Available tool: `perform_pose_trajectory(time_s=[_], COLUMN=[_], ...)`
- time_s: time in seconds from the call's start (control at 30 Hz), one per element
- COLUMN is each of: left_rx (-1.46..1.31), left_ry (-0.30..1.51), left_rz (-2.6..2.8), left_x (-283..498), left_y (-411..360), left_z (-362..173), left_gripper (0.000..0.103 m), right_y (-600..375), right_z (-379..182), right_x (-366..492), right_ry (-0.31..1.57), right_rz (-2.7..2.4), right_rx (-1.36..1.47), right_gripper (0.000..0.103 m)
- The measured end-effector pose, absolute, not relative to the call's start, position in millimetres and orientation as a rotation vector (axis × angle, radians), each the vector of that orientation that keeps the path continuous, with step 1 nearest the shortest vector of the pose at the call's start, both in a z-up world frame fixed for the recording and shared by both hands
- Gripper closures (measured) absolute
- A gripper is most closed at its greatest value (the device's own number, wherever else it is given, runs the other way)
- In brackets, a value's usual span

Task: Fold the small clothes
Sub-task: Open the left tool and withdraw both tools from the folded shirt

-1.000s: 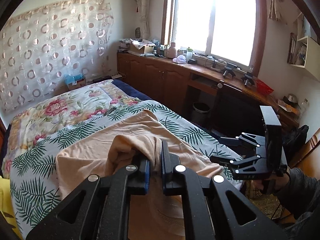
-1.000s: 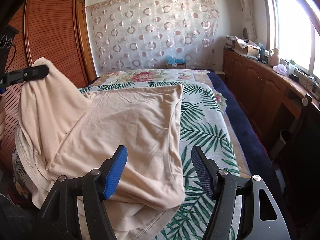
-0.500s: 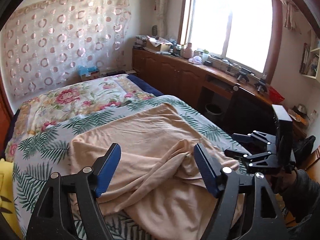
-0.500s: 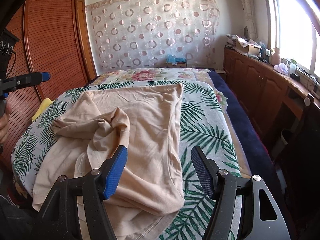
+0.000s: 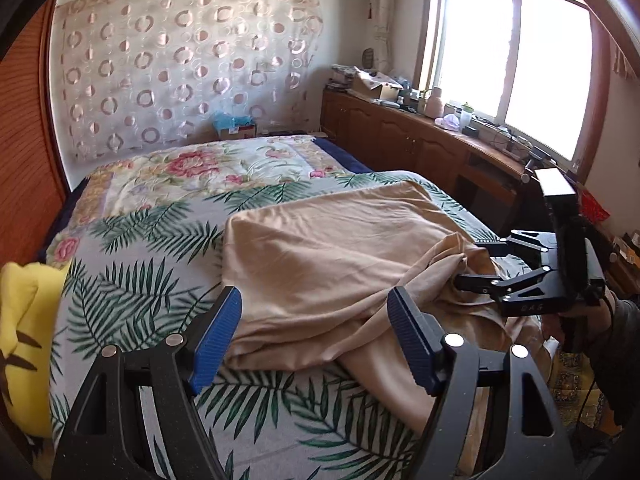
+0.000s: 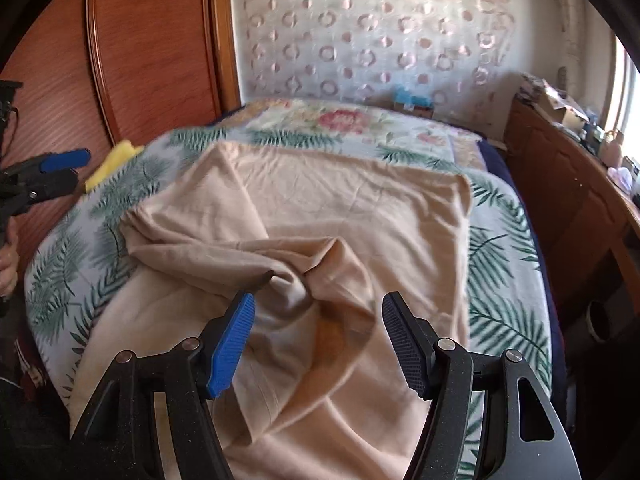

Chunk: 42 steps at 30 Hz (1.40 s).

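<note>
Both tongs are spread wide and clamp nothing. Left tongs (image 5: 314,334) hang above the near left part of the bed (image 5: 132,248), their blue pads apart, with the edge of the beige garment (image 5: 340,256) showing between them. Right tongs (image 6: 318,340) hang low over the near middle of the garment (image 6: 320,216), pads well apart, framing a bunched knot of cloth just ahead of them; whether the tips touch the fabric cannot be told. In the left view the right tongs (image 5: 476,262) show from the side at the garment's right edge, jaws parted, tips at or just beside a raised fold. In the right view the left tongs (image 6: 60,168) show at the far left, off the bed's side and clear of the garment.

The garment lies on the palm-leaf sheet (image 6: 500,264), covering most of the near half of the bed. Its far part lies fairly flat with a straight far edge; its near part is rumpled, with a thick ridge running across from the left and gathering into the knot near the middle. The near hem hangs over the bed's near edge.

A yellow cloth (image 5: 24,340) lies at the bed's left edge, apart from the garment. Beyond the leaf sheet is a floral quilt (image 5: 208,168). A wooden counter (image 5: 440,140) runs along the right wall under the window (image 5: 512,60), crowded with small things.
</note>
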State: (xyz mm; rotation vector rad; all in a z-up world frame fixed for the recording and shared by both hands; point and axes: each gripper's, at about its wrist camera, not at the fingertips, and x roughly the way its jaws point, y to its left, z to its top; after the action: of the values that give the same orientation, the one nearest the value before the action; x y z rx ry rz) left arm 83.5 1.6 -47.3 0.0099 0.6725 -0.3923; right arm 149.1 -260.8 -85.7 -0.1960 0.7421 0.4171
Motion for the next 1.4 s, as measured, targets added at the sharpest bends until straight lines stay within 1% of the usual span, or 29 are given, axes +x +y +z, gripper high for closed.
perform_pose_trajectory(time_s=[0.13, 0.17, 0.2, 0.23, 0.27, 0.33, 0.4, 0.53, 0.6, 0.77, 0.9, 0.93, 0.97, 1.0, 1.07, 1.1, 1.3, 1.4], left_rx=[-0.012, -0.017, -0.021, -0.026, -0.030, -0.038, -0.049, -0.042, -0.041, -0.028, -0.032, -0.031, -0.028, -0.025, -0.026, -0.027, -0.034, -0.039], left_ry=[0.680, 0.680, 0.679, 0.679, 0.678, 0.679, 0.681, 0.671, 0.664, 0.645, 0.629, 0.627, 0.626, 0.624, 0.620, 0.619, 0.609, 0.609], left_rz=[-0.375, -0.369, -0.365, -0.361, -0.353, -0.339, -0.335, -0.333, -0.341, -0.345, -0.339, -0.337, -0.332, -0.328, -0.322, -0.321, -0.312, -0.305], left_x=[79.8, 78.9, 77.2, 77.3, 78.1, 79.9, 82.2, 80.8, 79.7, 76.3, 74.6, 74.0, 74.1, 74.1, 73.2, 72.5, 71.3, 71.0], left_y=[12.1, 14.5, 16.0, 19.4, 22.1, 27.2, 29.9, 30.4, 29.5, 24.9, 25.1, 25.7, 26.4, 26.4, 27.3, 26.6, 31.3, 34.8], left_z=[-53.6, -54.8, -55.9, -56.9, -57.6, -58.6, -59.0, -56.0, -54.4, -49.4, -45.6, -45.5, -45.1, -44.4, -43.2, -43.0, -41.4, -42.9], left_gripper=[0.027, 0.027, 0.027, 0.027, 0.027, 0.027, 0.027, 0.027, 0.027, 0.027, 0.027, 0.027, 0.027, 0.027, 0.027, 0.027, 0.027, 0.027], right_y=[-250.0, -245.6, -244.4, -243.7, -242.6, -244.3, -249.2, -272.9, -286.5, -315.8, -320.9, -320.5, -319.2, -320.3, -321.9, -322.2, -311.2, -294.7], right_z=[-88.3, -87.4, -85.7, -84.1, -82.9, -79.2, -76.4, -55.1, -49.5, -65.2, -78.9, -78.6, -76.1, -71.9, -60.3, -54.9, -36.4, -34.5], right_x=[165.3, 167.6, 167.8, 168.1, 167.3, 163.4, 150.3, 123.7, 115.4, 114.1, 117.4, 117.3, 117.0, 118.9, 118.1, 117.2, 116.7, 121.2], right_ry=[0.770, 0.769, 0.770, 0.763, 0.757, 0.739, 0.701, 0.602, 0.584, 0.660, 0.705, 0.704, 0.695, 0.684, 0.655, 0.632, 0.577, 0.567], right_rz=[0.428, 0.441, 0.459, 0.476, 0.490, 0.503, 0.490, 0.475, 0.453, 0.393, 0.376, 0.382, 0.373, 0.364, 0.367, 0.349, 0.342, 0.389], right_rx=[-0.230, -0.232, -0.251, -0.251, -0.249, -0.258, -0.263, -0.202, -0.192, -0.210, -0.232, -0.233, -0.234, -0.232, -0.217, -0.216, -0.236, -0.240], right_gripper=[0.035, 0.037, 0.043, 0.056, 0.072, 0.094, 0.097, 0.097, 0.097, 0.097, 0.097, 0.093, 0.083, 0.078, 0.063, 0.061, 0.059, 0.048])
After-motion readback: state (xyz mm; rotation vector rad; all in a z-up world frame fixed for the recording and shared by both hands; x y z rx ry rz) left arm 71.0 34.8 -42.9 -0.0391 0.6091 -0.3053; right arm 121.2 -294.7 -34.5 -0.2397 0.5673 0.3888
